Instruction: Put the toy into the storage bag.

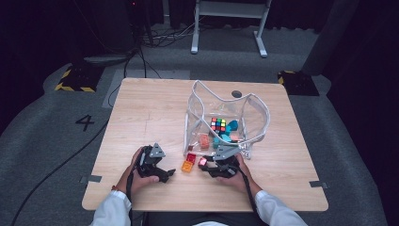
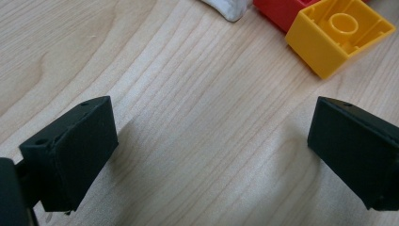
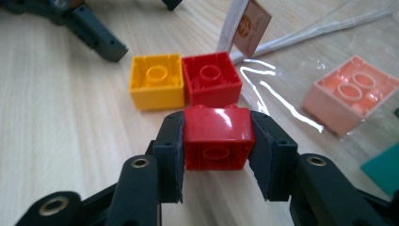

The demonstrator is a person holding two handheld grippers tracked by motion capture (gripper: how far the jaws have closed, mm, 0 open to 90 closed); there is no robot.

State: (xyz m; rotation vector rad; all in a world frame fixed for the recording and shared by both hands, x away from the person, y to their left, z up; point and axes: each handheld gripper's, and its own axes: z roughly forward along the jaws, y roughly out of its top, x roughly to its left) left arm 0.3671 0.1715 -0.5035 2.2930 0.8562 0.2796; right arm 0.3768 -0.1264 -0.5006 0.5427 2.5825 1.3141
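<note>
My right gripper (image 3: 216, 141) is shut on a glossy red brick (image 3: 217, 136), held just above the table near its front edge (image 1: 203, 162). Just beyond it a yellow brick (image 3: 156, 81) and another red brick (image 3: 211, 77) lie side by side, hollow sides up (image 1: 188, 165). My left gripper (image 2: 211, 141) stands open over bare wood with nothing between its jaws. It sits left of the bricks (image 1: 162, 173). The yellow brick (image 2: 339, 35) lies ahead of its right jaw.
A clear plastic bag (image 1: 226, 117) stands open behind the bricks. It holds a colour cube (image 1: 218, 125), teal pieces (image 1: 230, 127) and a pink brick (image 3: 350, 94). A paper tag (image 3: 254, 26) hangs off the bag's strap. Bare tabletop (image 1: 146, 113) lies to the left.
</note>
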